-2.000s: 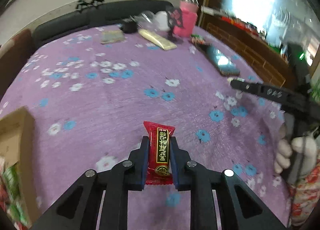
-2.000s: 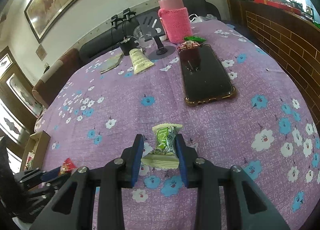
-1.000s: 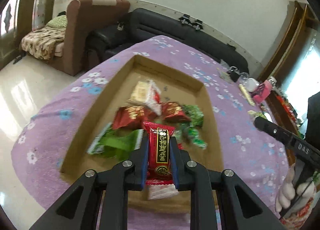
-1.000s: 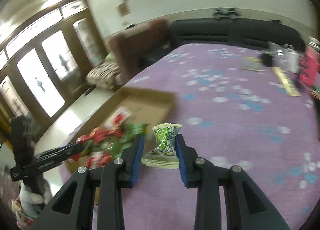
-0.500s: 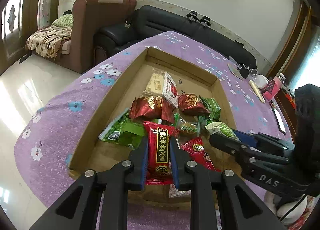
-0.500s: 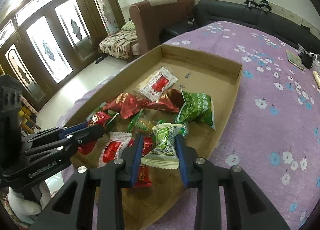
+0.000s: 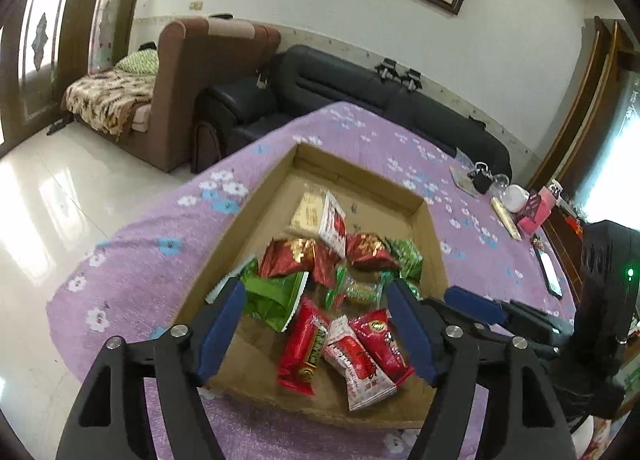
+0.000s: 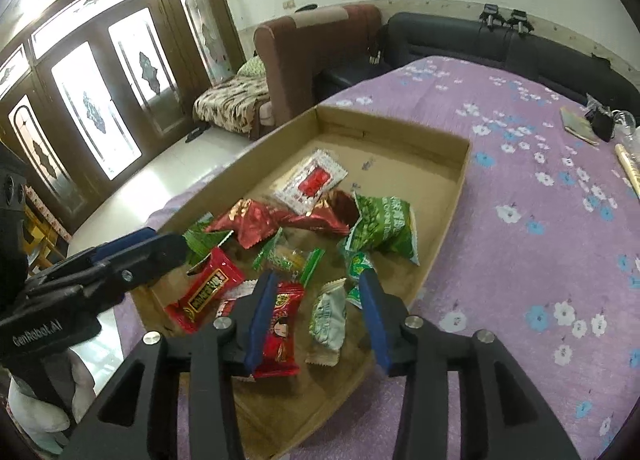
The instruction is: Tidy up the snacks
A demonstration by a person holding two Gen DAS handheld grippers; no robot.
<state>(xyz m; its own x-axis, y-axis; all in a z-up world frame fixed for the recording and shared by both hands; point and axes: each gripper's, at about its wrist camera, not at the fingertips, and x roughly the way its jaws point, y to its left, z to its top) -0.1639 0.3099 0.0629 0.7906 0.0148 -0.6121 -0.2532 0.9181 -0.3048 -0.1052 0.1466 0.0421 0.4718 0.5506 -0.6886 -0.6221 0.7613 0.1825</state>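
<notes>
The red snack bar (image 7: 301, 348) and the pale green candy (image 8: 329, 312) lie loose at the near end of the cardboard tray (image 7: 256, 216) among other wrapped snacks. Above them, the left claw (image 7: 316, 324) and right claw (image 8: 316, 312) both gape wide, empty. The tray sits on the purple floral tabletop (image 8: 540, 220).

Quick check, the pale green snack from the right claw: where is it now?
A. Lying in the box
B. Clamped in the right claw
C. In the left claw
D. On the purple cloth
A: the green snack lies on the box floor between the right claw's open fingers.
</notes>
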